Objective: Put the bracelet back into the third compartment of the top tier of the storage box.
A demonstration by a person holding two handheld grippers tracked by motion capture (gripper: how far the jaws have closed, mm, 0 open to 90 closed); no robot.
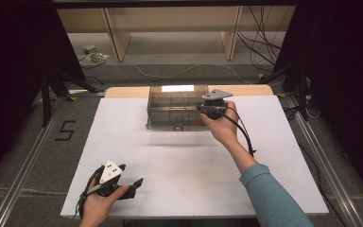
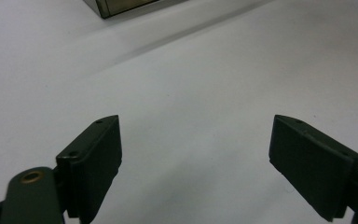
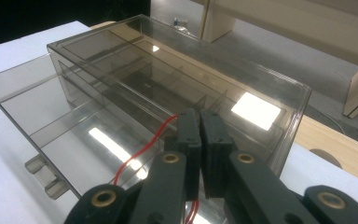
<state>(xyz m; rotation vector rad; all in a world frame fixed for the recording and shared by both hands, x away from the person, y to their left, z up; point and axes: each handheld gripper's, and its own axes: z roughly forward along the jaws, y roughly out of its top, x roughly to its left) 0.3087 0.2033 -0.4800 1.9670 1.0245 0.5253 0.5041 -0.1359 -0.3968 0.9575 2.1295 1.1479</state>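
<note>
Right tongs (image 3: 199, 122): pressed together over the top of the smoky transparent plastic organiser box (image 1: 177, 108); a thin red wire (image 3: 142, 150) runs out from between the jaws and curves down over the lid. Whether the pads actually pinch the wire cannot be told.
Right tongs, high view (image 1: 211, 108): held at the box's right end by the hand in the teal sleeve (image 1: 269, 194).
Left tongs (image 2: 195, 154): spread wide, nothing between the jaws, just bare white surface below.
Left tongs, high view (image 1: 133, 185): near the front left corner of the table, well apart from the box.
Box: sits at the far middle of the white table (image 1: 170, 179), its back edge near the strip of wooden board (image 1: 246, 90); inner dividers show through the lid.
Edges: the box's front lip faces the person; a small clear latch (image 3: 44, 177) juts from its side.
Open room: a broad bare stretch of table lies between the box and the near edge, and on both sides of the box.
</note>
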